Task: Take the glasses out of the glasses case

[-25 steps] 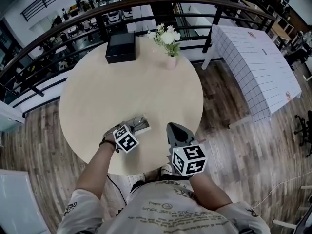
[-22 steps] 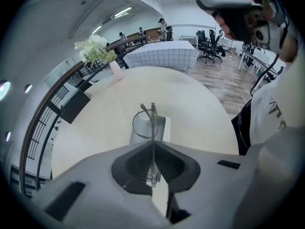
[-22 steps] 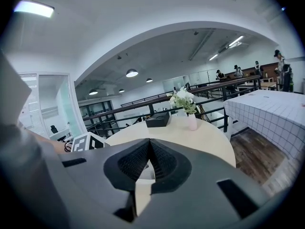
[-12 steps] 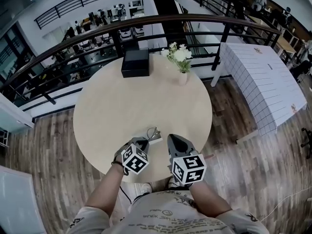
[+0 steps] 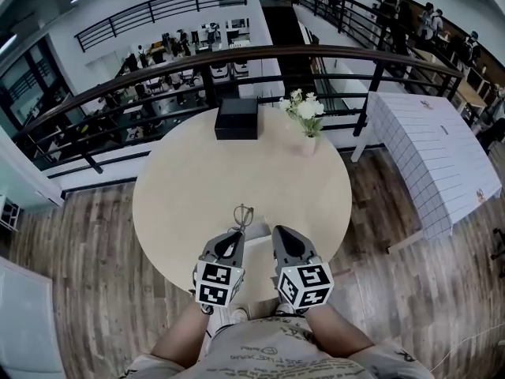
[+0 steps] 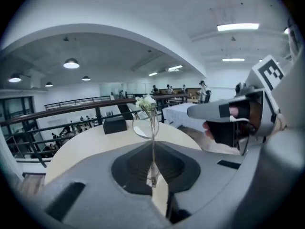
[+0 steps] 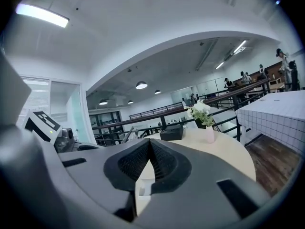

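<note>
Glasses point(image 5: 243, 214) hang pinched in the left gripper point(image 5: 234, 235), whose jaws are pressed together on one thin metal temple. In the left gripper view the temple runs up between the jaw pads and the frame point(image 6: 143, 123) stands beyond the tips, raised clear of the round table point(image 5: 197, 180). The right gripper point(image 5: 280, 234) sits just beside it with its jaw tips closed against each other and nothing between them. A pale glasses case point(image 5: 256, 249) lies on the near part of the table between the two grippers, only partly visible. Well apart, at the table's far edge, stand a black box point(image 5: 237, 118) and a vase of white flowers point(image 5: 306, 117), close to a dark railing point(image 5: 142, 93).
</note>
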